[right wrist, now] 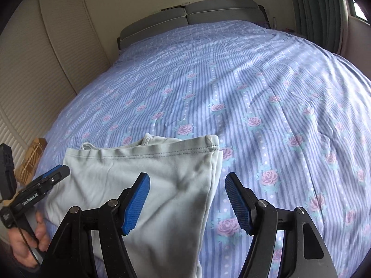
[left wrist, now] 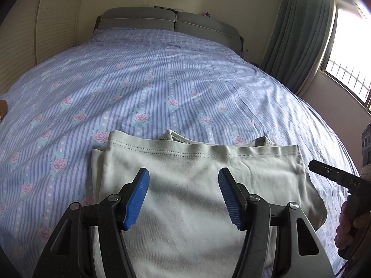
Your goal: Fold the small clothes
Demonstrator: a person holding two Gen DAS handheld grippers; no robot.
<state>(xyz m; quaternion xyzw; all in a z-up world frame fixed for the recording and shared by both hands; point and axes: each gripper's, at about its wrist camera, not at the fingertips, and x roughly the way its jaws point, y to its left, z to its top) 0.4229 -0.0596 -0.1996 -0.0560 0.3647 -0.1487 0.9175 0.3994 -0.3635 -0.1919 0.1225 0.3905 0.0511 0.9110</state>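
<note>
The pale green garment [left wrist: 197,185] is lying already doubled over at the near edge of the bed, its stitched hem running left to right across the far side, with a neckline peeking out beyond it. The left gripper [left wrist: 184,199] is hovering above the middle of the cloth, jaws standing apart and gripping nothing. The right gripper [right wrist: 186,202] is hanging over the garment's right edge, also parted and empty, one pad above the fabric and the other above the striped rose sheet [right wrist: 266,97]. For a tidy next fold, I would say each claw should be pinching both layers together at a near corner, then carrying them evenly so the side edges are meeting square; the right-hand layers look slightly offset and may want squaring first. A cardboard box [right wrist: 32,159] is sitting off to the left.
</note>
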